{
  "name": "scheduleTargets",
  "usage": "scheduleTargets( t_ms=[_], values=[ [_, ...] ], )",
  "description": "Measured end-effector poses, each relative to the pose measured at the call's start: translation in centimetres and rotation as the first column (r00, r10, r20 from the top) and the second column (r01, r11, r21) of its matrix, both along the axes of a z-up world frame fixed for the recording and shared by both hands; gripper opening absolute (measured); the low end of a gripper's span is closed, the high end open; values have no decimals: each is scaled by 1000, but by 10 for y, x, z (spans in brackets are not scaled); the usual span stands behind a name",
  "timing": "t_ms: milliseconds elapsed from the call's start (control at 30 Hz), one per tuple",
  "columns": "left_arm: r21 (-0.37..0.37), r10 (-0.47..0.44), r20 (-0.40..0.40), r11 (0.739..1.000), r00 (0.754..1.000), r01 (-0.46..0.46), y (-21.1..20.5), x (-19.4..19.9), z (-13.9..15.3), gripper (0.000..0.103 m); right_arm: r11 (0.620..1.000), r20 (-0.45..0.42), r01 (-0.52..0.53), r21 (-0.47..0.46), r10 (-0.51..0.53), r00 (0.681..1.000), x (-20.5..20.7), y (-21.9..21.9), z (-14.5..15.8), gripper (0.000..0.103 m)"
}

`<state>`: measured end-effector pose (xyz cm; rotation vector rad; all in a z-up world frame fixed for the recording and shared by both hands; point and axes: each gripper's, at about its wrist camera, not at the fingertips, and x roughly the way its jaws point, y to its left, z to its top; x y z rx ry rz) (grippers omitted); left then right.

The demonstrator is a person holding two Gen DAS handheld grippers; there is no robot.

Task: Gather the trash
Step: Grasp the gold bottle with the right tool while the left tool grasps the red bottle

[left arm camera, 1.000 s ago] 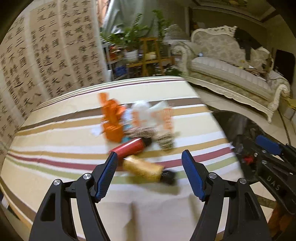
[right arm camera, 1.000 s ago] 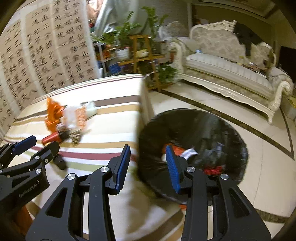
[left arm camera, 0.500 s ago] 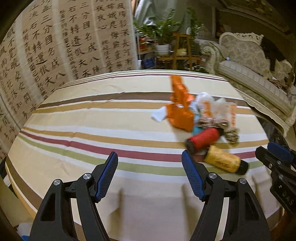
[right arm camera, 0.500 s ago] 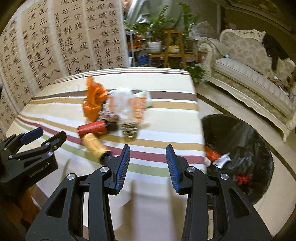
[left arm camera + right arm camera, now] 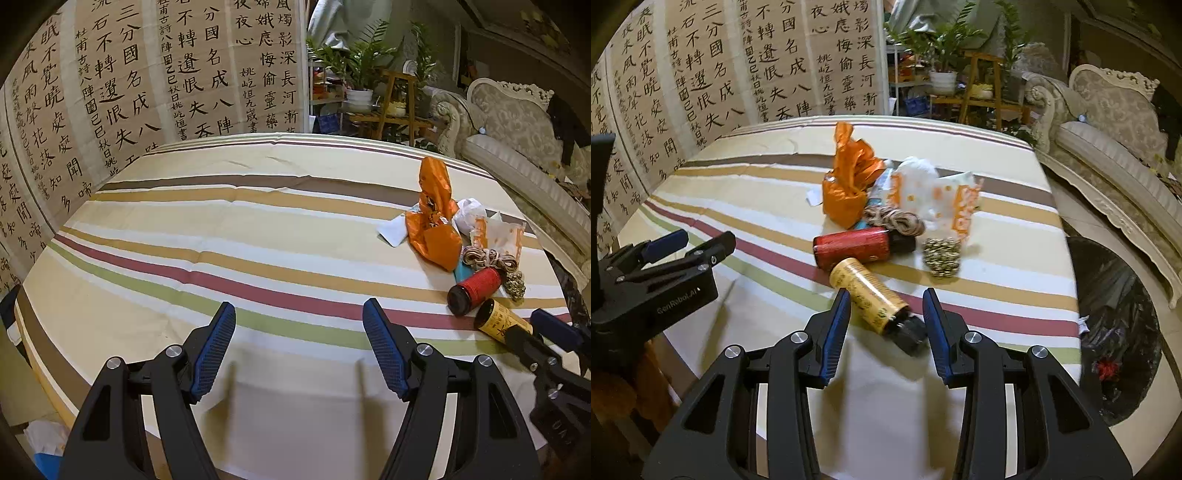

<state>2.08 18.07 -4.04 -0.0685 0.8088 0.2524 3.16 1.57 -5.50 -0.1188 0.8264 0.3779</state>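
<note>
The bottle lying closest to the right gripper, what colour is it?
Yellow-gold bottle with a black cap, clearest in the right wrist view.

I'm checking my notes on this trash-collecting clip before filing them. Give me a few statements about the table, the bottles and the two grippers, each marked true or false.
1. The right gripper is shut on the yellow cylindrical bottle with a black cap. False: its jaws stand open, with the bottle lying on the striped tablecloth beyond them.
2. The red cylindrical bottle lies on its side. True.
3. The left gripper holds the crumpled orange plastic bag. False: it is open and empty.
4. The black trash bag sits on the floor beside the table. True.
5. The coil of brown string hangs off the table edge. False: it lies among the pile.
</note>
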Motion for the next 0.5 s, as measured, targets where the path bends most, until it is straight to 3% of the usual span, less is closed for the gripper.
scheduleTargets(
  t_ms=[500],
  values=[
    [6, -8, -7, 1000, 1000, 8, -3, 5, -1, 69, 999, -33, -46, 2, 46, 998, 5, 11, -4, 37]
  ],
)
